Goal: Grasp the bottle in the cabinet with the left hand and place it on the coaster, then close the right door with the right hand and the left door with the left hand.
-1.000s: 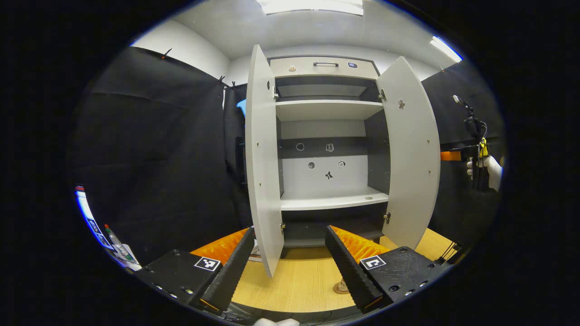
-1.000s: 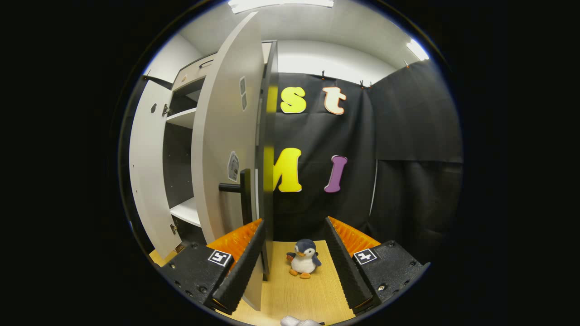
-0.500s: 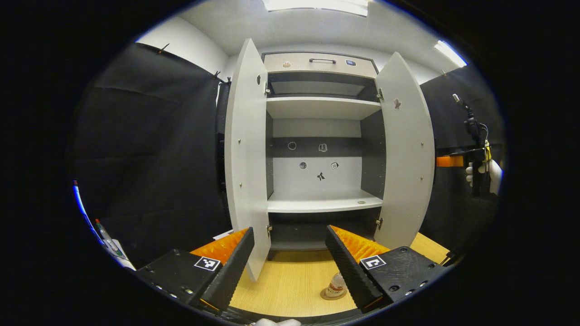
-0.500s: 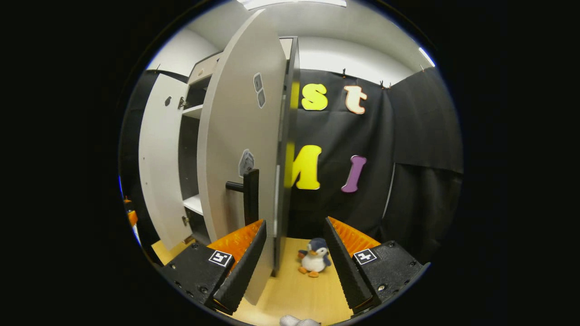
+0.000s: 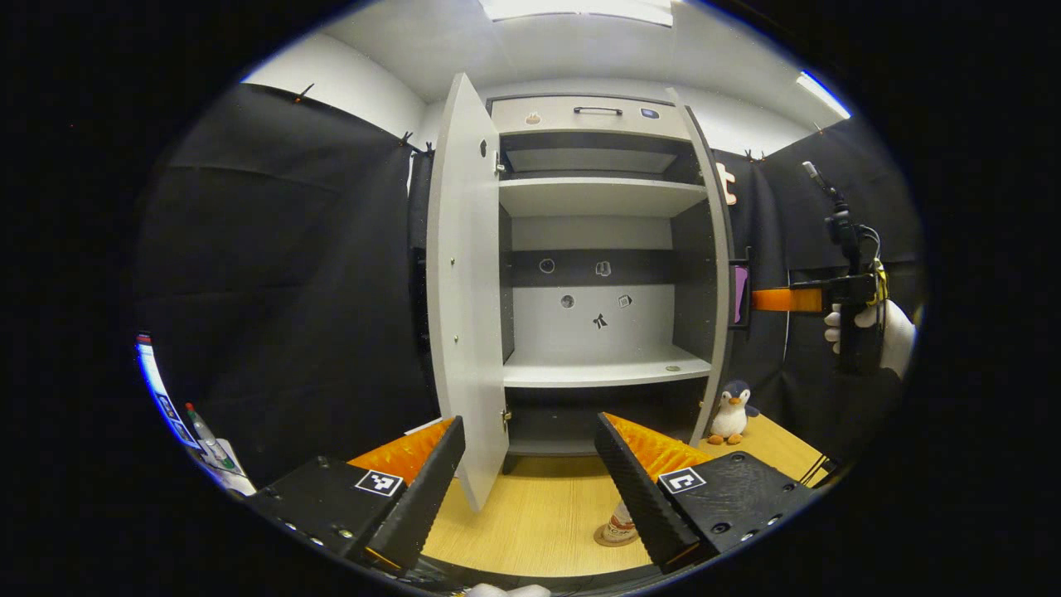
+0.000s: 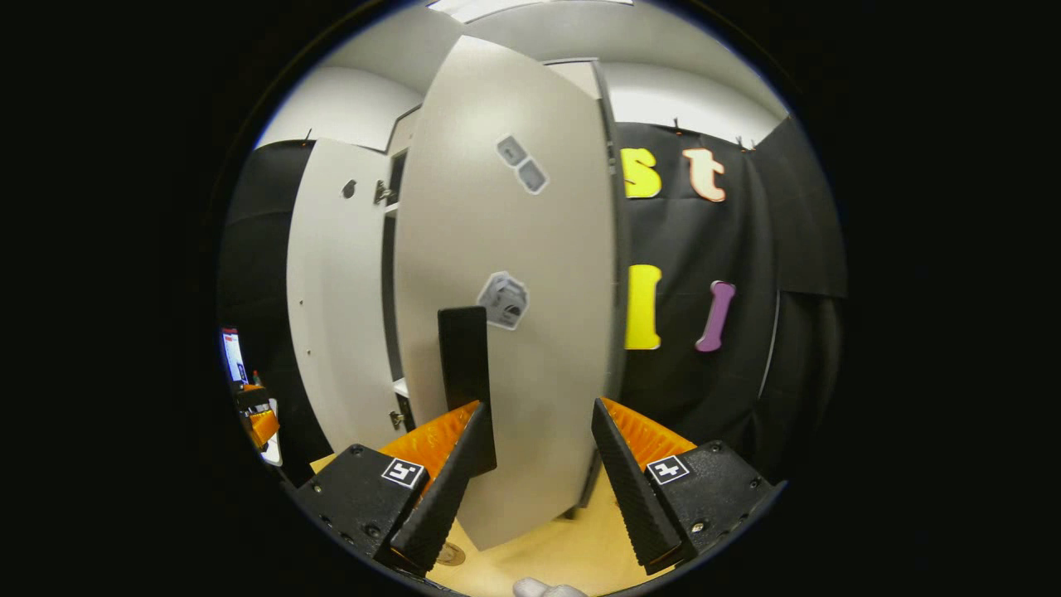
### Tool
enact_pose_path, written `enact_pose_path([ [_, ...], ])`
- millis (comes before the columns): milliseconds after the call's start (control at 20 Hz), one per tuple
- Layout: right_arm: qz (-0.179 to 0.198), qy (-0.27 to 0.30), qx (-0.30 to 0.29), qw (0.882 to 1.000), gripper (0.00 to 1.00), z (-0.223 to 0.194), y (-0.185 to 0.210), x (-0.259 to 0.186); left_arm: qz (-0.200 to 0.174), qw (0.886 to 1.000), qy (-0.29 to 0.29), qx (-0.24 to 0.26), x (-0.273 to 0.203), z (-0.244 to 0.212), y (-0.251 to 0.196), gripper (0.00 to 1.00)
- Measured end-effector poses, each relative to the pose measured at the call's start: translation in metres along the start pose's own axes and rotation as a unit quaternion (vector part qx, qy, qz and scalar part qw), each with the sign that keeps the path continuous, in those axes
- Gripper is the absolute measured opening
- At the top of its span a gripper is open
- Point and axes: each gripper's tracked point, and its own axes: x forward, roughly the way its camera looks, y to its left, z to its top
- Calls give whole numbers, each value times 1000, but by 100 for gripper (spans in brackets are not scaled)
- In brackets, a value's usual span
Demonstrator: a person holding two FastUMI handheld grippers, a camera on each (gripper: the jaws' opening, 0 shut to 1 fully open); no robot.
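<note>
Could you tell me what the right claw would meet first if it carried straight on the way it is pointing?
Most likely the outer face of the cabinet's right door: the right claw is open and aimed at it, beside the black handle.

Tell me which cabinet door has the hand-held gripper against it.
The right door: the right hand-held gripper sits open against its outer face, beside the black handle. The left door stands wide open, with the left hand-held gripper short of it.

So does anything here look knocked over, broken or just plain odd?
Nothing stands out. The bottle stands upright on its coaster on the table, the cabinet shelves look tidy, and the toy penguin sits upright beside it. Both doors are simply not fully shut.
</note>
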Motion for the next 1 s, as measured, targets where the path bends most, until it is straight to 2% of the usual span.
enact_pose_path([
  [300, 18, -7, 22, 1000, 82, 1, 19, -2, 25, 1000, 4, -2, -13, -6, 19, 96],
  [650, 21, 1, 35, 999, 82, -14, 28, -44, 23, 1000, 1, -1, -8, -4, 31, 96],
  [1000, -23, 23, 42, 999, 82, -50, 23, -101, 14, 1000, -14, 15, 17, 13, 66, 96],
])
